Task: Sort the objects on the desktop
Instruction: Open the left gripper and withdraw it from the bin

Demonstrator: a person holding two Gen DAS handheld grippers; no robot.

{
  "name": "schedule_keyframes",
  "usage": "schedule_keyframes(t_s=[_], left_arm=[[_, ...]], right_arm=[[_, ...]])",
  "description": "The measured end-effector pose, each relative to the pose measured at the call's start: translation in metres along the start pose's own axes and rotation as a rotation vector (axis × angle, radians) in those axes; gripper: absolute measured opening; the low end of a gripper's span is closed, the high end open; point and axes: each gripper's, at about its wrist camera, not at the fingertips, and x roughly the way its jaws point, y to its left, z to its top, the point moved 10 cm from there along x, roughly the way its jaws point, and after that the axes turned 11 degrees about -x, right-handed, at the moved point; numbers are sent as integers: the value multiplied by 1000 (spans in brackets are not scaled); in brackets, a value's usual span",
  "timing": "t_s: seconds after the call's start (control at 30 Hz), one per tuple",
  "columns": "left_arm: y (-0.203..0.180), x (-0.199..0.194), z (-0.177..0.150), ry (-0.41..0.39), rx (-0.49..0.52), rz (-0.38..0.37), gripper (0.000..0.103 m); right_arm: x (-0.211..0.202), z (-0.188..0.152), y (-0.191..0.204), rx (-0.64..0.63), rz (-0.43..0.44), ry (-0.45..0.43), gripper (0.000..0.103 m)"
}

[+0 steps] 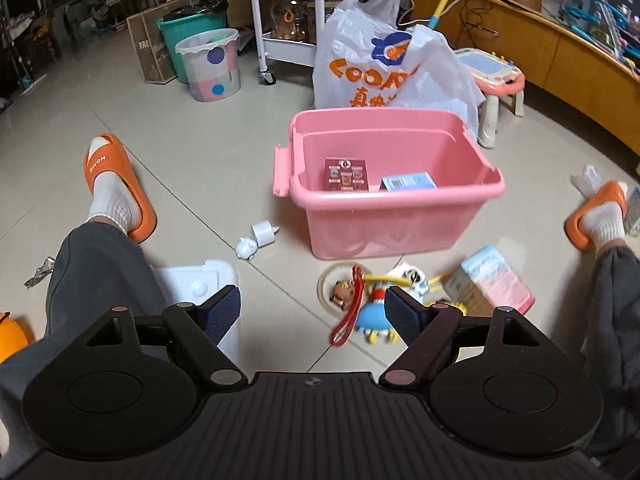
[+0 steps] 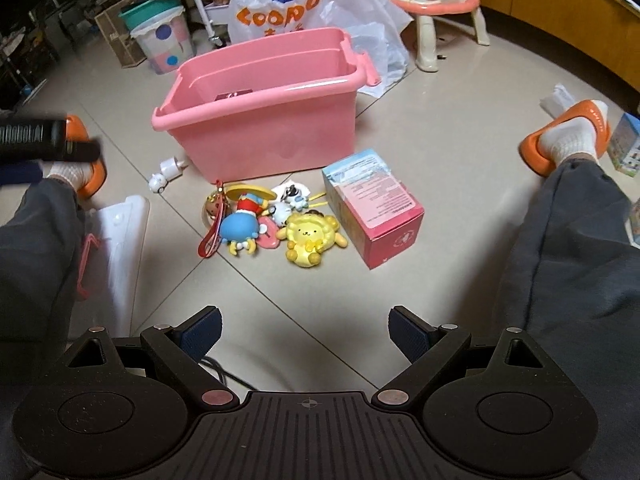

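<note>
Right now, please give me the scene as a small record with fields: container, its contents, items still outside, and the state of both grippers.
container: pink bin, on the floor, no lid on it
contents: two small boxes
outside: toy pile and pink box, in front of the bin
left gripper: open, empty
right gripper: open, empty

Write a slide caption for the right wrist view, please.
Open right tool faces toys and pink box before the pink bin.
</note>
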Motion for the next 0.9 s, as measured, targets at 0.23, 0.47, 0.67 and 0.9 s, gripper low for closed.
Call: schedule_keyframes(t_s=[0.23, 0.47, 0.67, 0.9], left_arm=[[11, -2, -27, -22, -2, -14, 84], [4, -2, -33, -94, 120, 3, 89], [8, 4, -37, -79, 138, 13, 89], [18, 11, -35, -61, 84, 15, 92]], right_arm=[[-10, 3, 7, -16, 4, -22, 89], [-15, 8, 9, -9, 18, -30, 90], [-14, 16, 4, 9, 30, -28, 90], [-6, 28, 0, -75, 30, 5, 90]])
